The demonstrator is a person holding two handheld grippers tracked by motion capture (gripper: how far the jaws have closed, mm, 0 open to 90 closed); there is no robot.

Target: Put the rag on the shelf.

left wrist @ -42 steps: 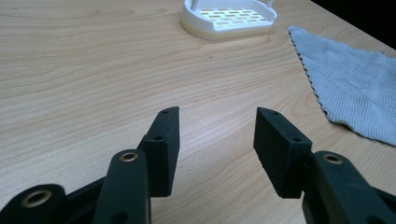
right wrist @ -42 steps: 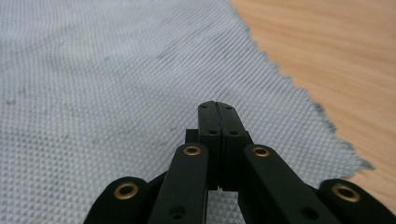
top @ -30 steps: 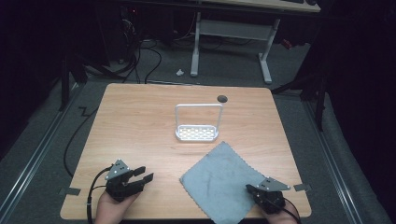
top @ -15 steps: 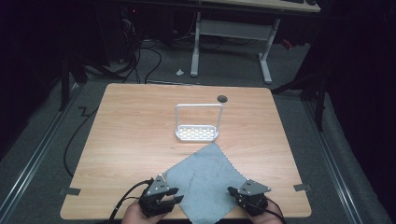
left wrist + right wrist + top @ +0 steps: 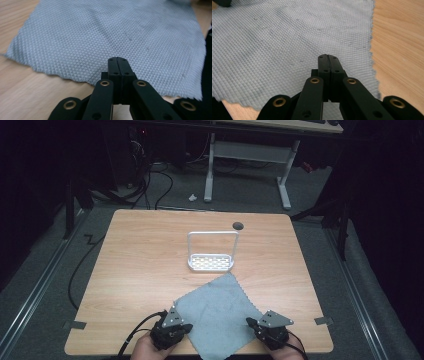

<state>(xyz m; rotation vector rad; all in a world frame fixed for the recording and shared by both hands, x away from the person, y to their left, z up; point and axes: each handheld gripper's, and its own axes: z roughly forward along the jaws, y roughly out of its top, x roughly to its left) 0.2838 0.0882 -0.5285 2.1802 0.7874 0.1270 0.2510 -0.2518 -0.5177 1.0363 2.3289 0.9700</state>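
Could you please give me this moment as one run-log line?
left gripper: shut, jaws just closed over grey cloth edge | right gripper: shut over cloth | rack: untouched

Left gripper swings in from lower left to the cloth's left edge, jaws just closing; right gripper slides left onto the right edge.
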